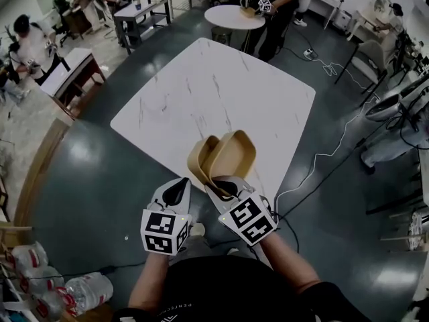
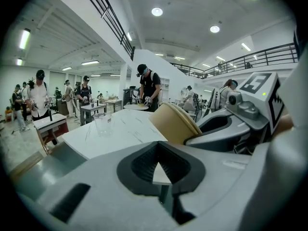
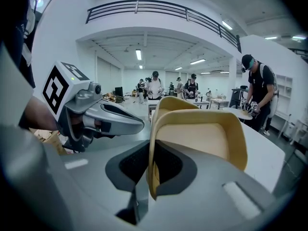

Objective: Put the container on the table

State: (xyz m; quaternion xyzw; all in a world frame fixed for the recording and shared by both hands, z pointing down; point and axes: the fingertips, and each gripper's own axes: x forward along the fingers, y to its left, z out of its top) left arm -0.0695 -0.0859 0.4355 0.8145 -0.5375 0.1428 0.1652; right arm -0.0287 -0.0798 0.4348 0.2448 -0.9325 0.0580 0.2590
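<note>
A tan paper container hangs tilted on edge over the near edge of the white marble table, with a second tan shell against its back. My right gripper is shut on its rim. In the right gripper view the rim stands between the jaws and the open tray faces right. My left gripper is just to the left of it, shut and holding nothing. From the left gripper view the container and the right gripper are at the right.
A clear plastic cup stands on the marble table. Beyond it are a round table with a person at it, desks on the left, a white cable on the floor at the right, and water bottles near left.
</note>
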